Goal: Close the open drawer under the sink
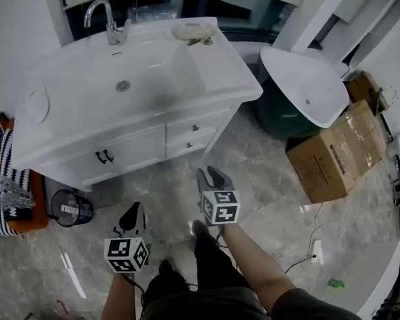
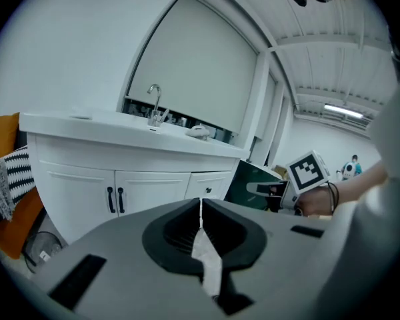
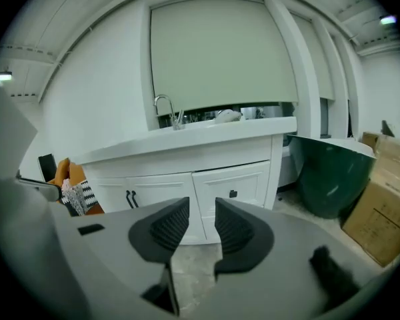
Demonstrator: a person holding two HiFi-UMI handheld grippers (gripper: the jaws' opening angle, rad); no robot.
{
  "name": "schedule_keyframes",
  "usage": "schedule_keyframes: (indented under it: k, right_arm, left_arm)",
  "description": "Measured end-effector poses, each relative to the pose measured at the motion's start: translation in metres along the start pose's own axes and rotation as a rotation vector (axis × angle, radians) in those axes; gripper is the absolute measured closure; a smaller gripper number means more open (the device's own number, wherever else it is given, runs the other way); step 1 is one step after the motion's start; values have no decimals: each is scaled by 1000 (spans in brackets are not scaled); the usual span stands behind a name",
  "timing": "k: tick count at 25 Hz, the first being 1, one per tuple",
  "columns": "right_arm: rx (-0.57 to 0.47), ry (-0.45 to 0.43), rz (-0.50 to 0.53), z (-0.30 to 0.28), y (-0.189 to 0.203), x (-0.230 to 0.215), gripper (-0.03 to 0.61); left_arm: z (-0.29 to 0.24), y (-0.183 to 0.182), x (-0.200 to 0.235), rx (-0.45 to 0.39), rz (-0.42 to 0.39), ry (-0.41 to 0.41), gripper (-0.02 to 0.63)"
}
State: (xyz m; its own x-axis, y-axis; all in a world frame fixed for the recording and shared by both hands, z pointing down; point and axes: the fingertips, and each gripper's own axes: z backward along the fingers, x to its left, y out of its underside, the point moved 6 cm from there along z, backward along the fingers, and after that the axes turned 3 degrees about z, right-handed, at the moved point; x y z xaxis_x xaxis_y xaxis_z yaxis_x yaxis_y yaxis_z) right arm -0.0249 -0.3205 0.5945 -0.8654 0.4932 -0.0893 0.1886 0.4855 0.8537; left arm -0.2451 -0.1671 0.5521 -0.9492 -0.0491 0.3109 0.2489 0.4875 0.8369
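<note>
Drawer (image 1: 195, 128) is seen at frame centre, on the right of the vanity cabinet (image 1: 130, 149) under the sink (image 1: 123, 79); its front appears flush. Left gripper (image 1: 132, 213): jaws are pressed together, empty. Right gripper (image 1: 210, 177): jaws are held apart, empty. Both are held clear of the cabinet, lower centre.
</note>
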Motion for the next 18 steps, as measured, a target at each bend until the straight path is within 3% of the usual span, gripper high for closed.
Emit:
schedule_keyframes:
  k: [9, 18]
  right_arm:
    - [-56, 19, -107, 143, -3, 63, 517]
    - [-50, -14, -100, 202, 5, 97, 534]
  left_arm:
    - [89, -20, -24, -21, -89, 144, 594]
    - [127, -14, -40, -3, -56, 173, 594]
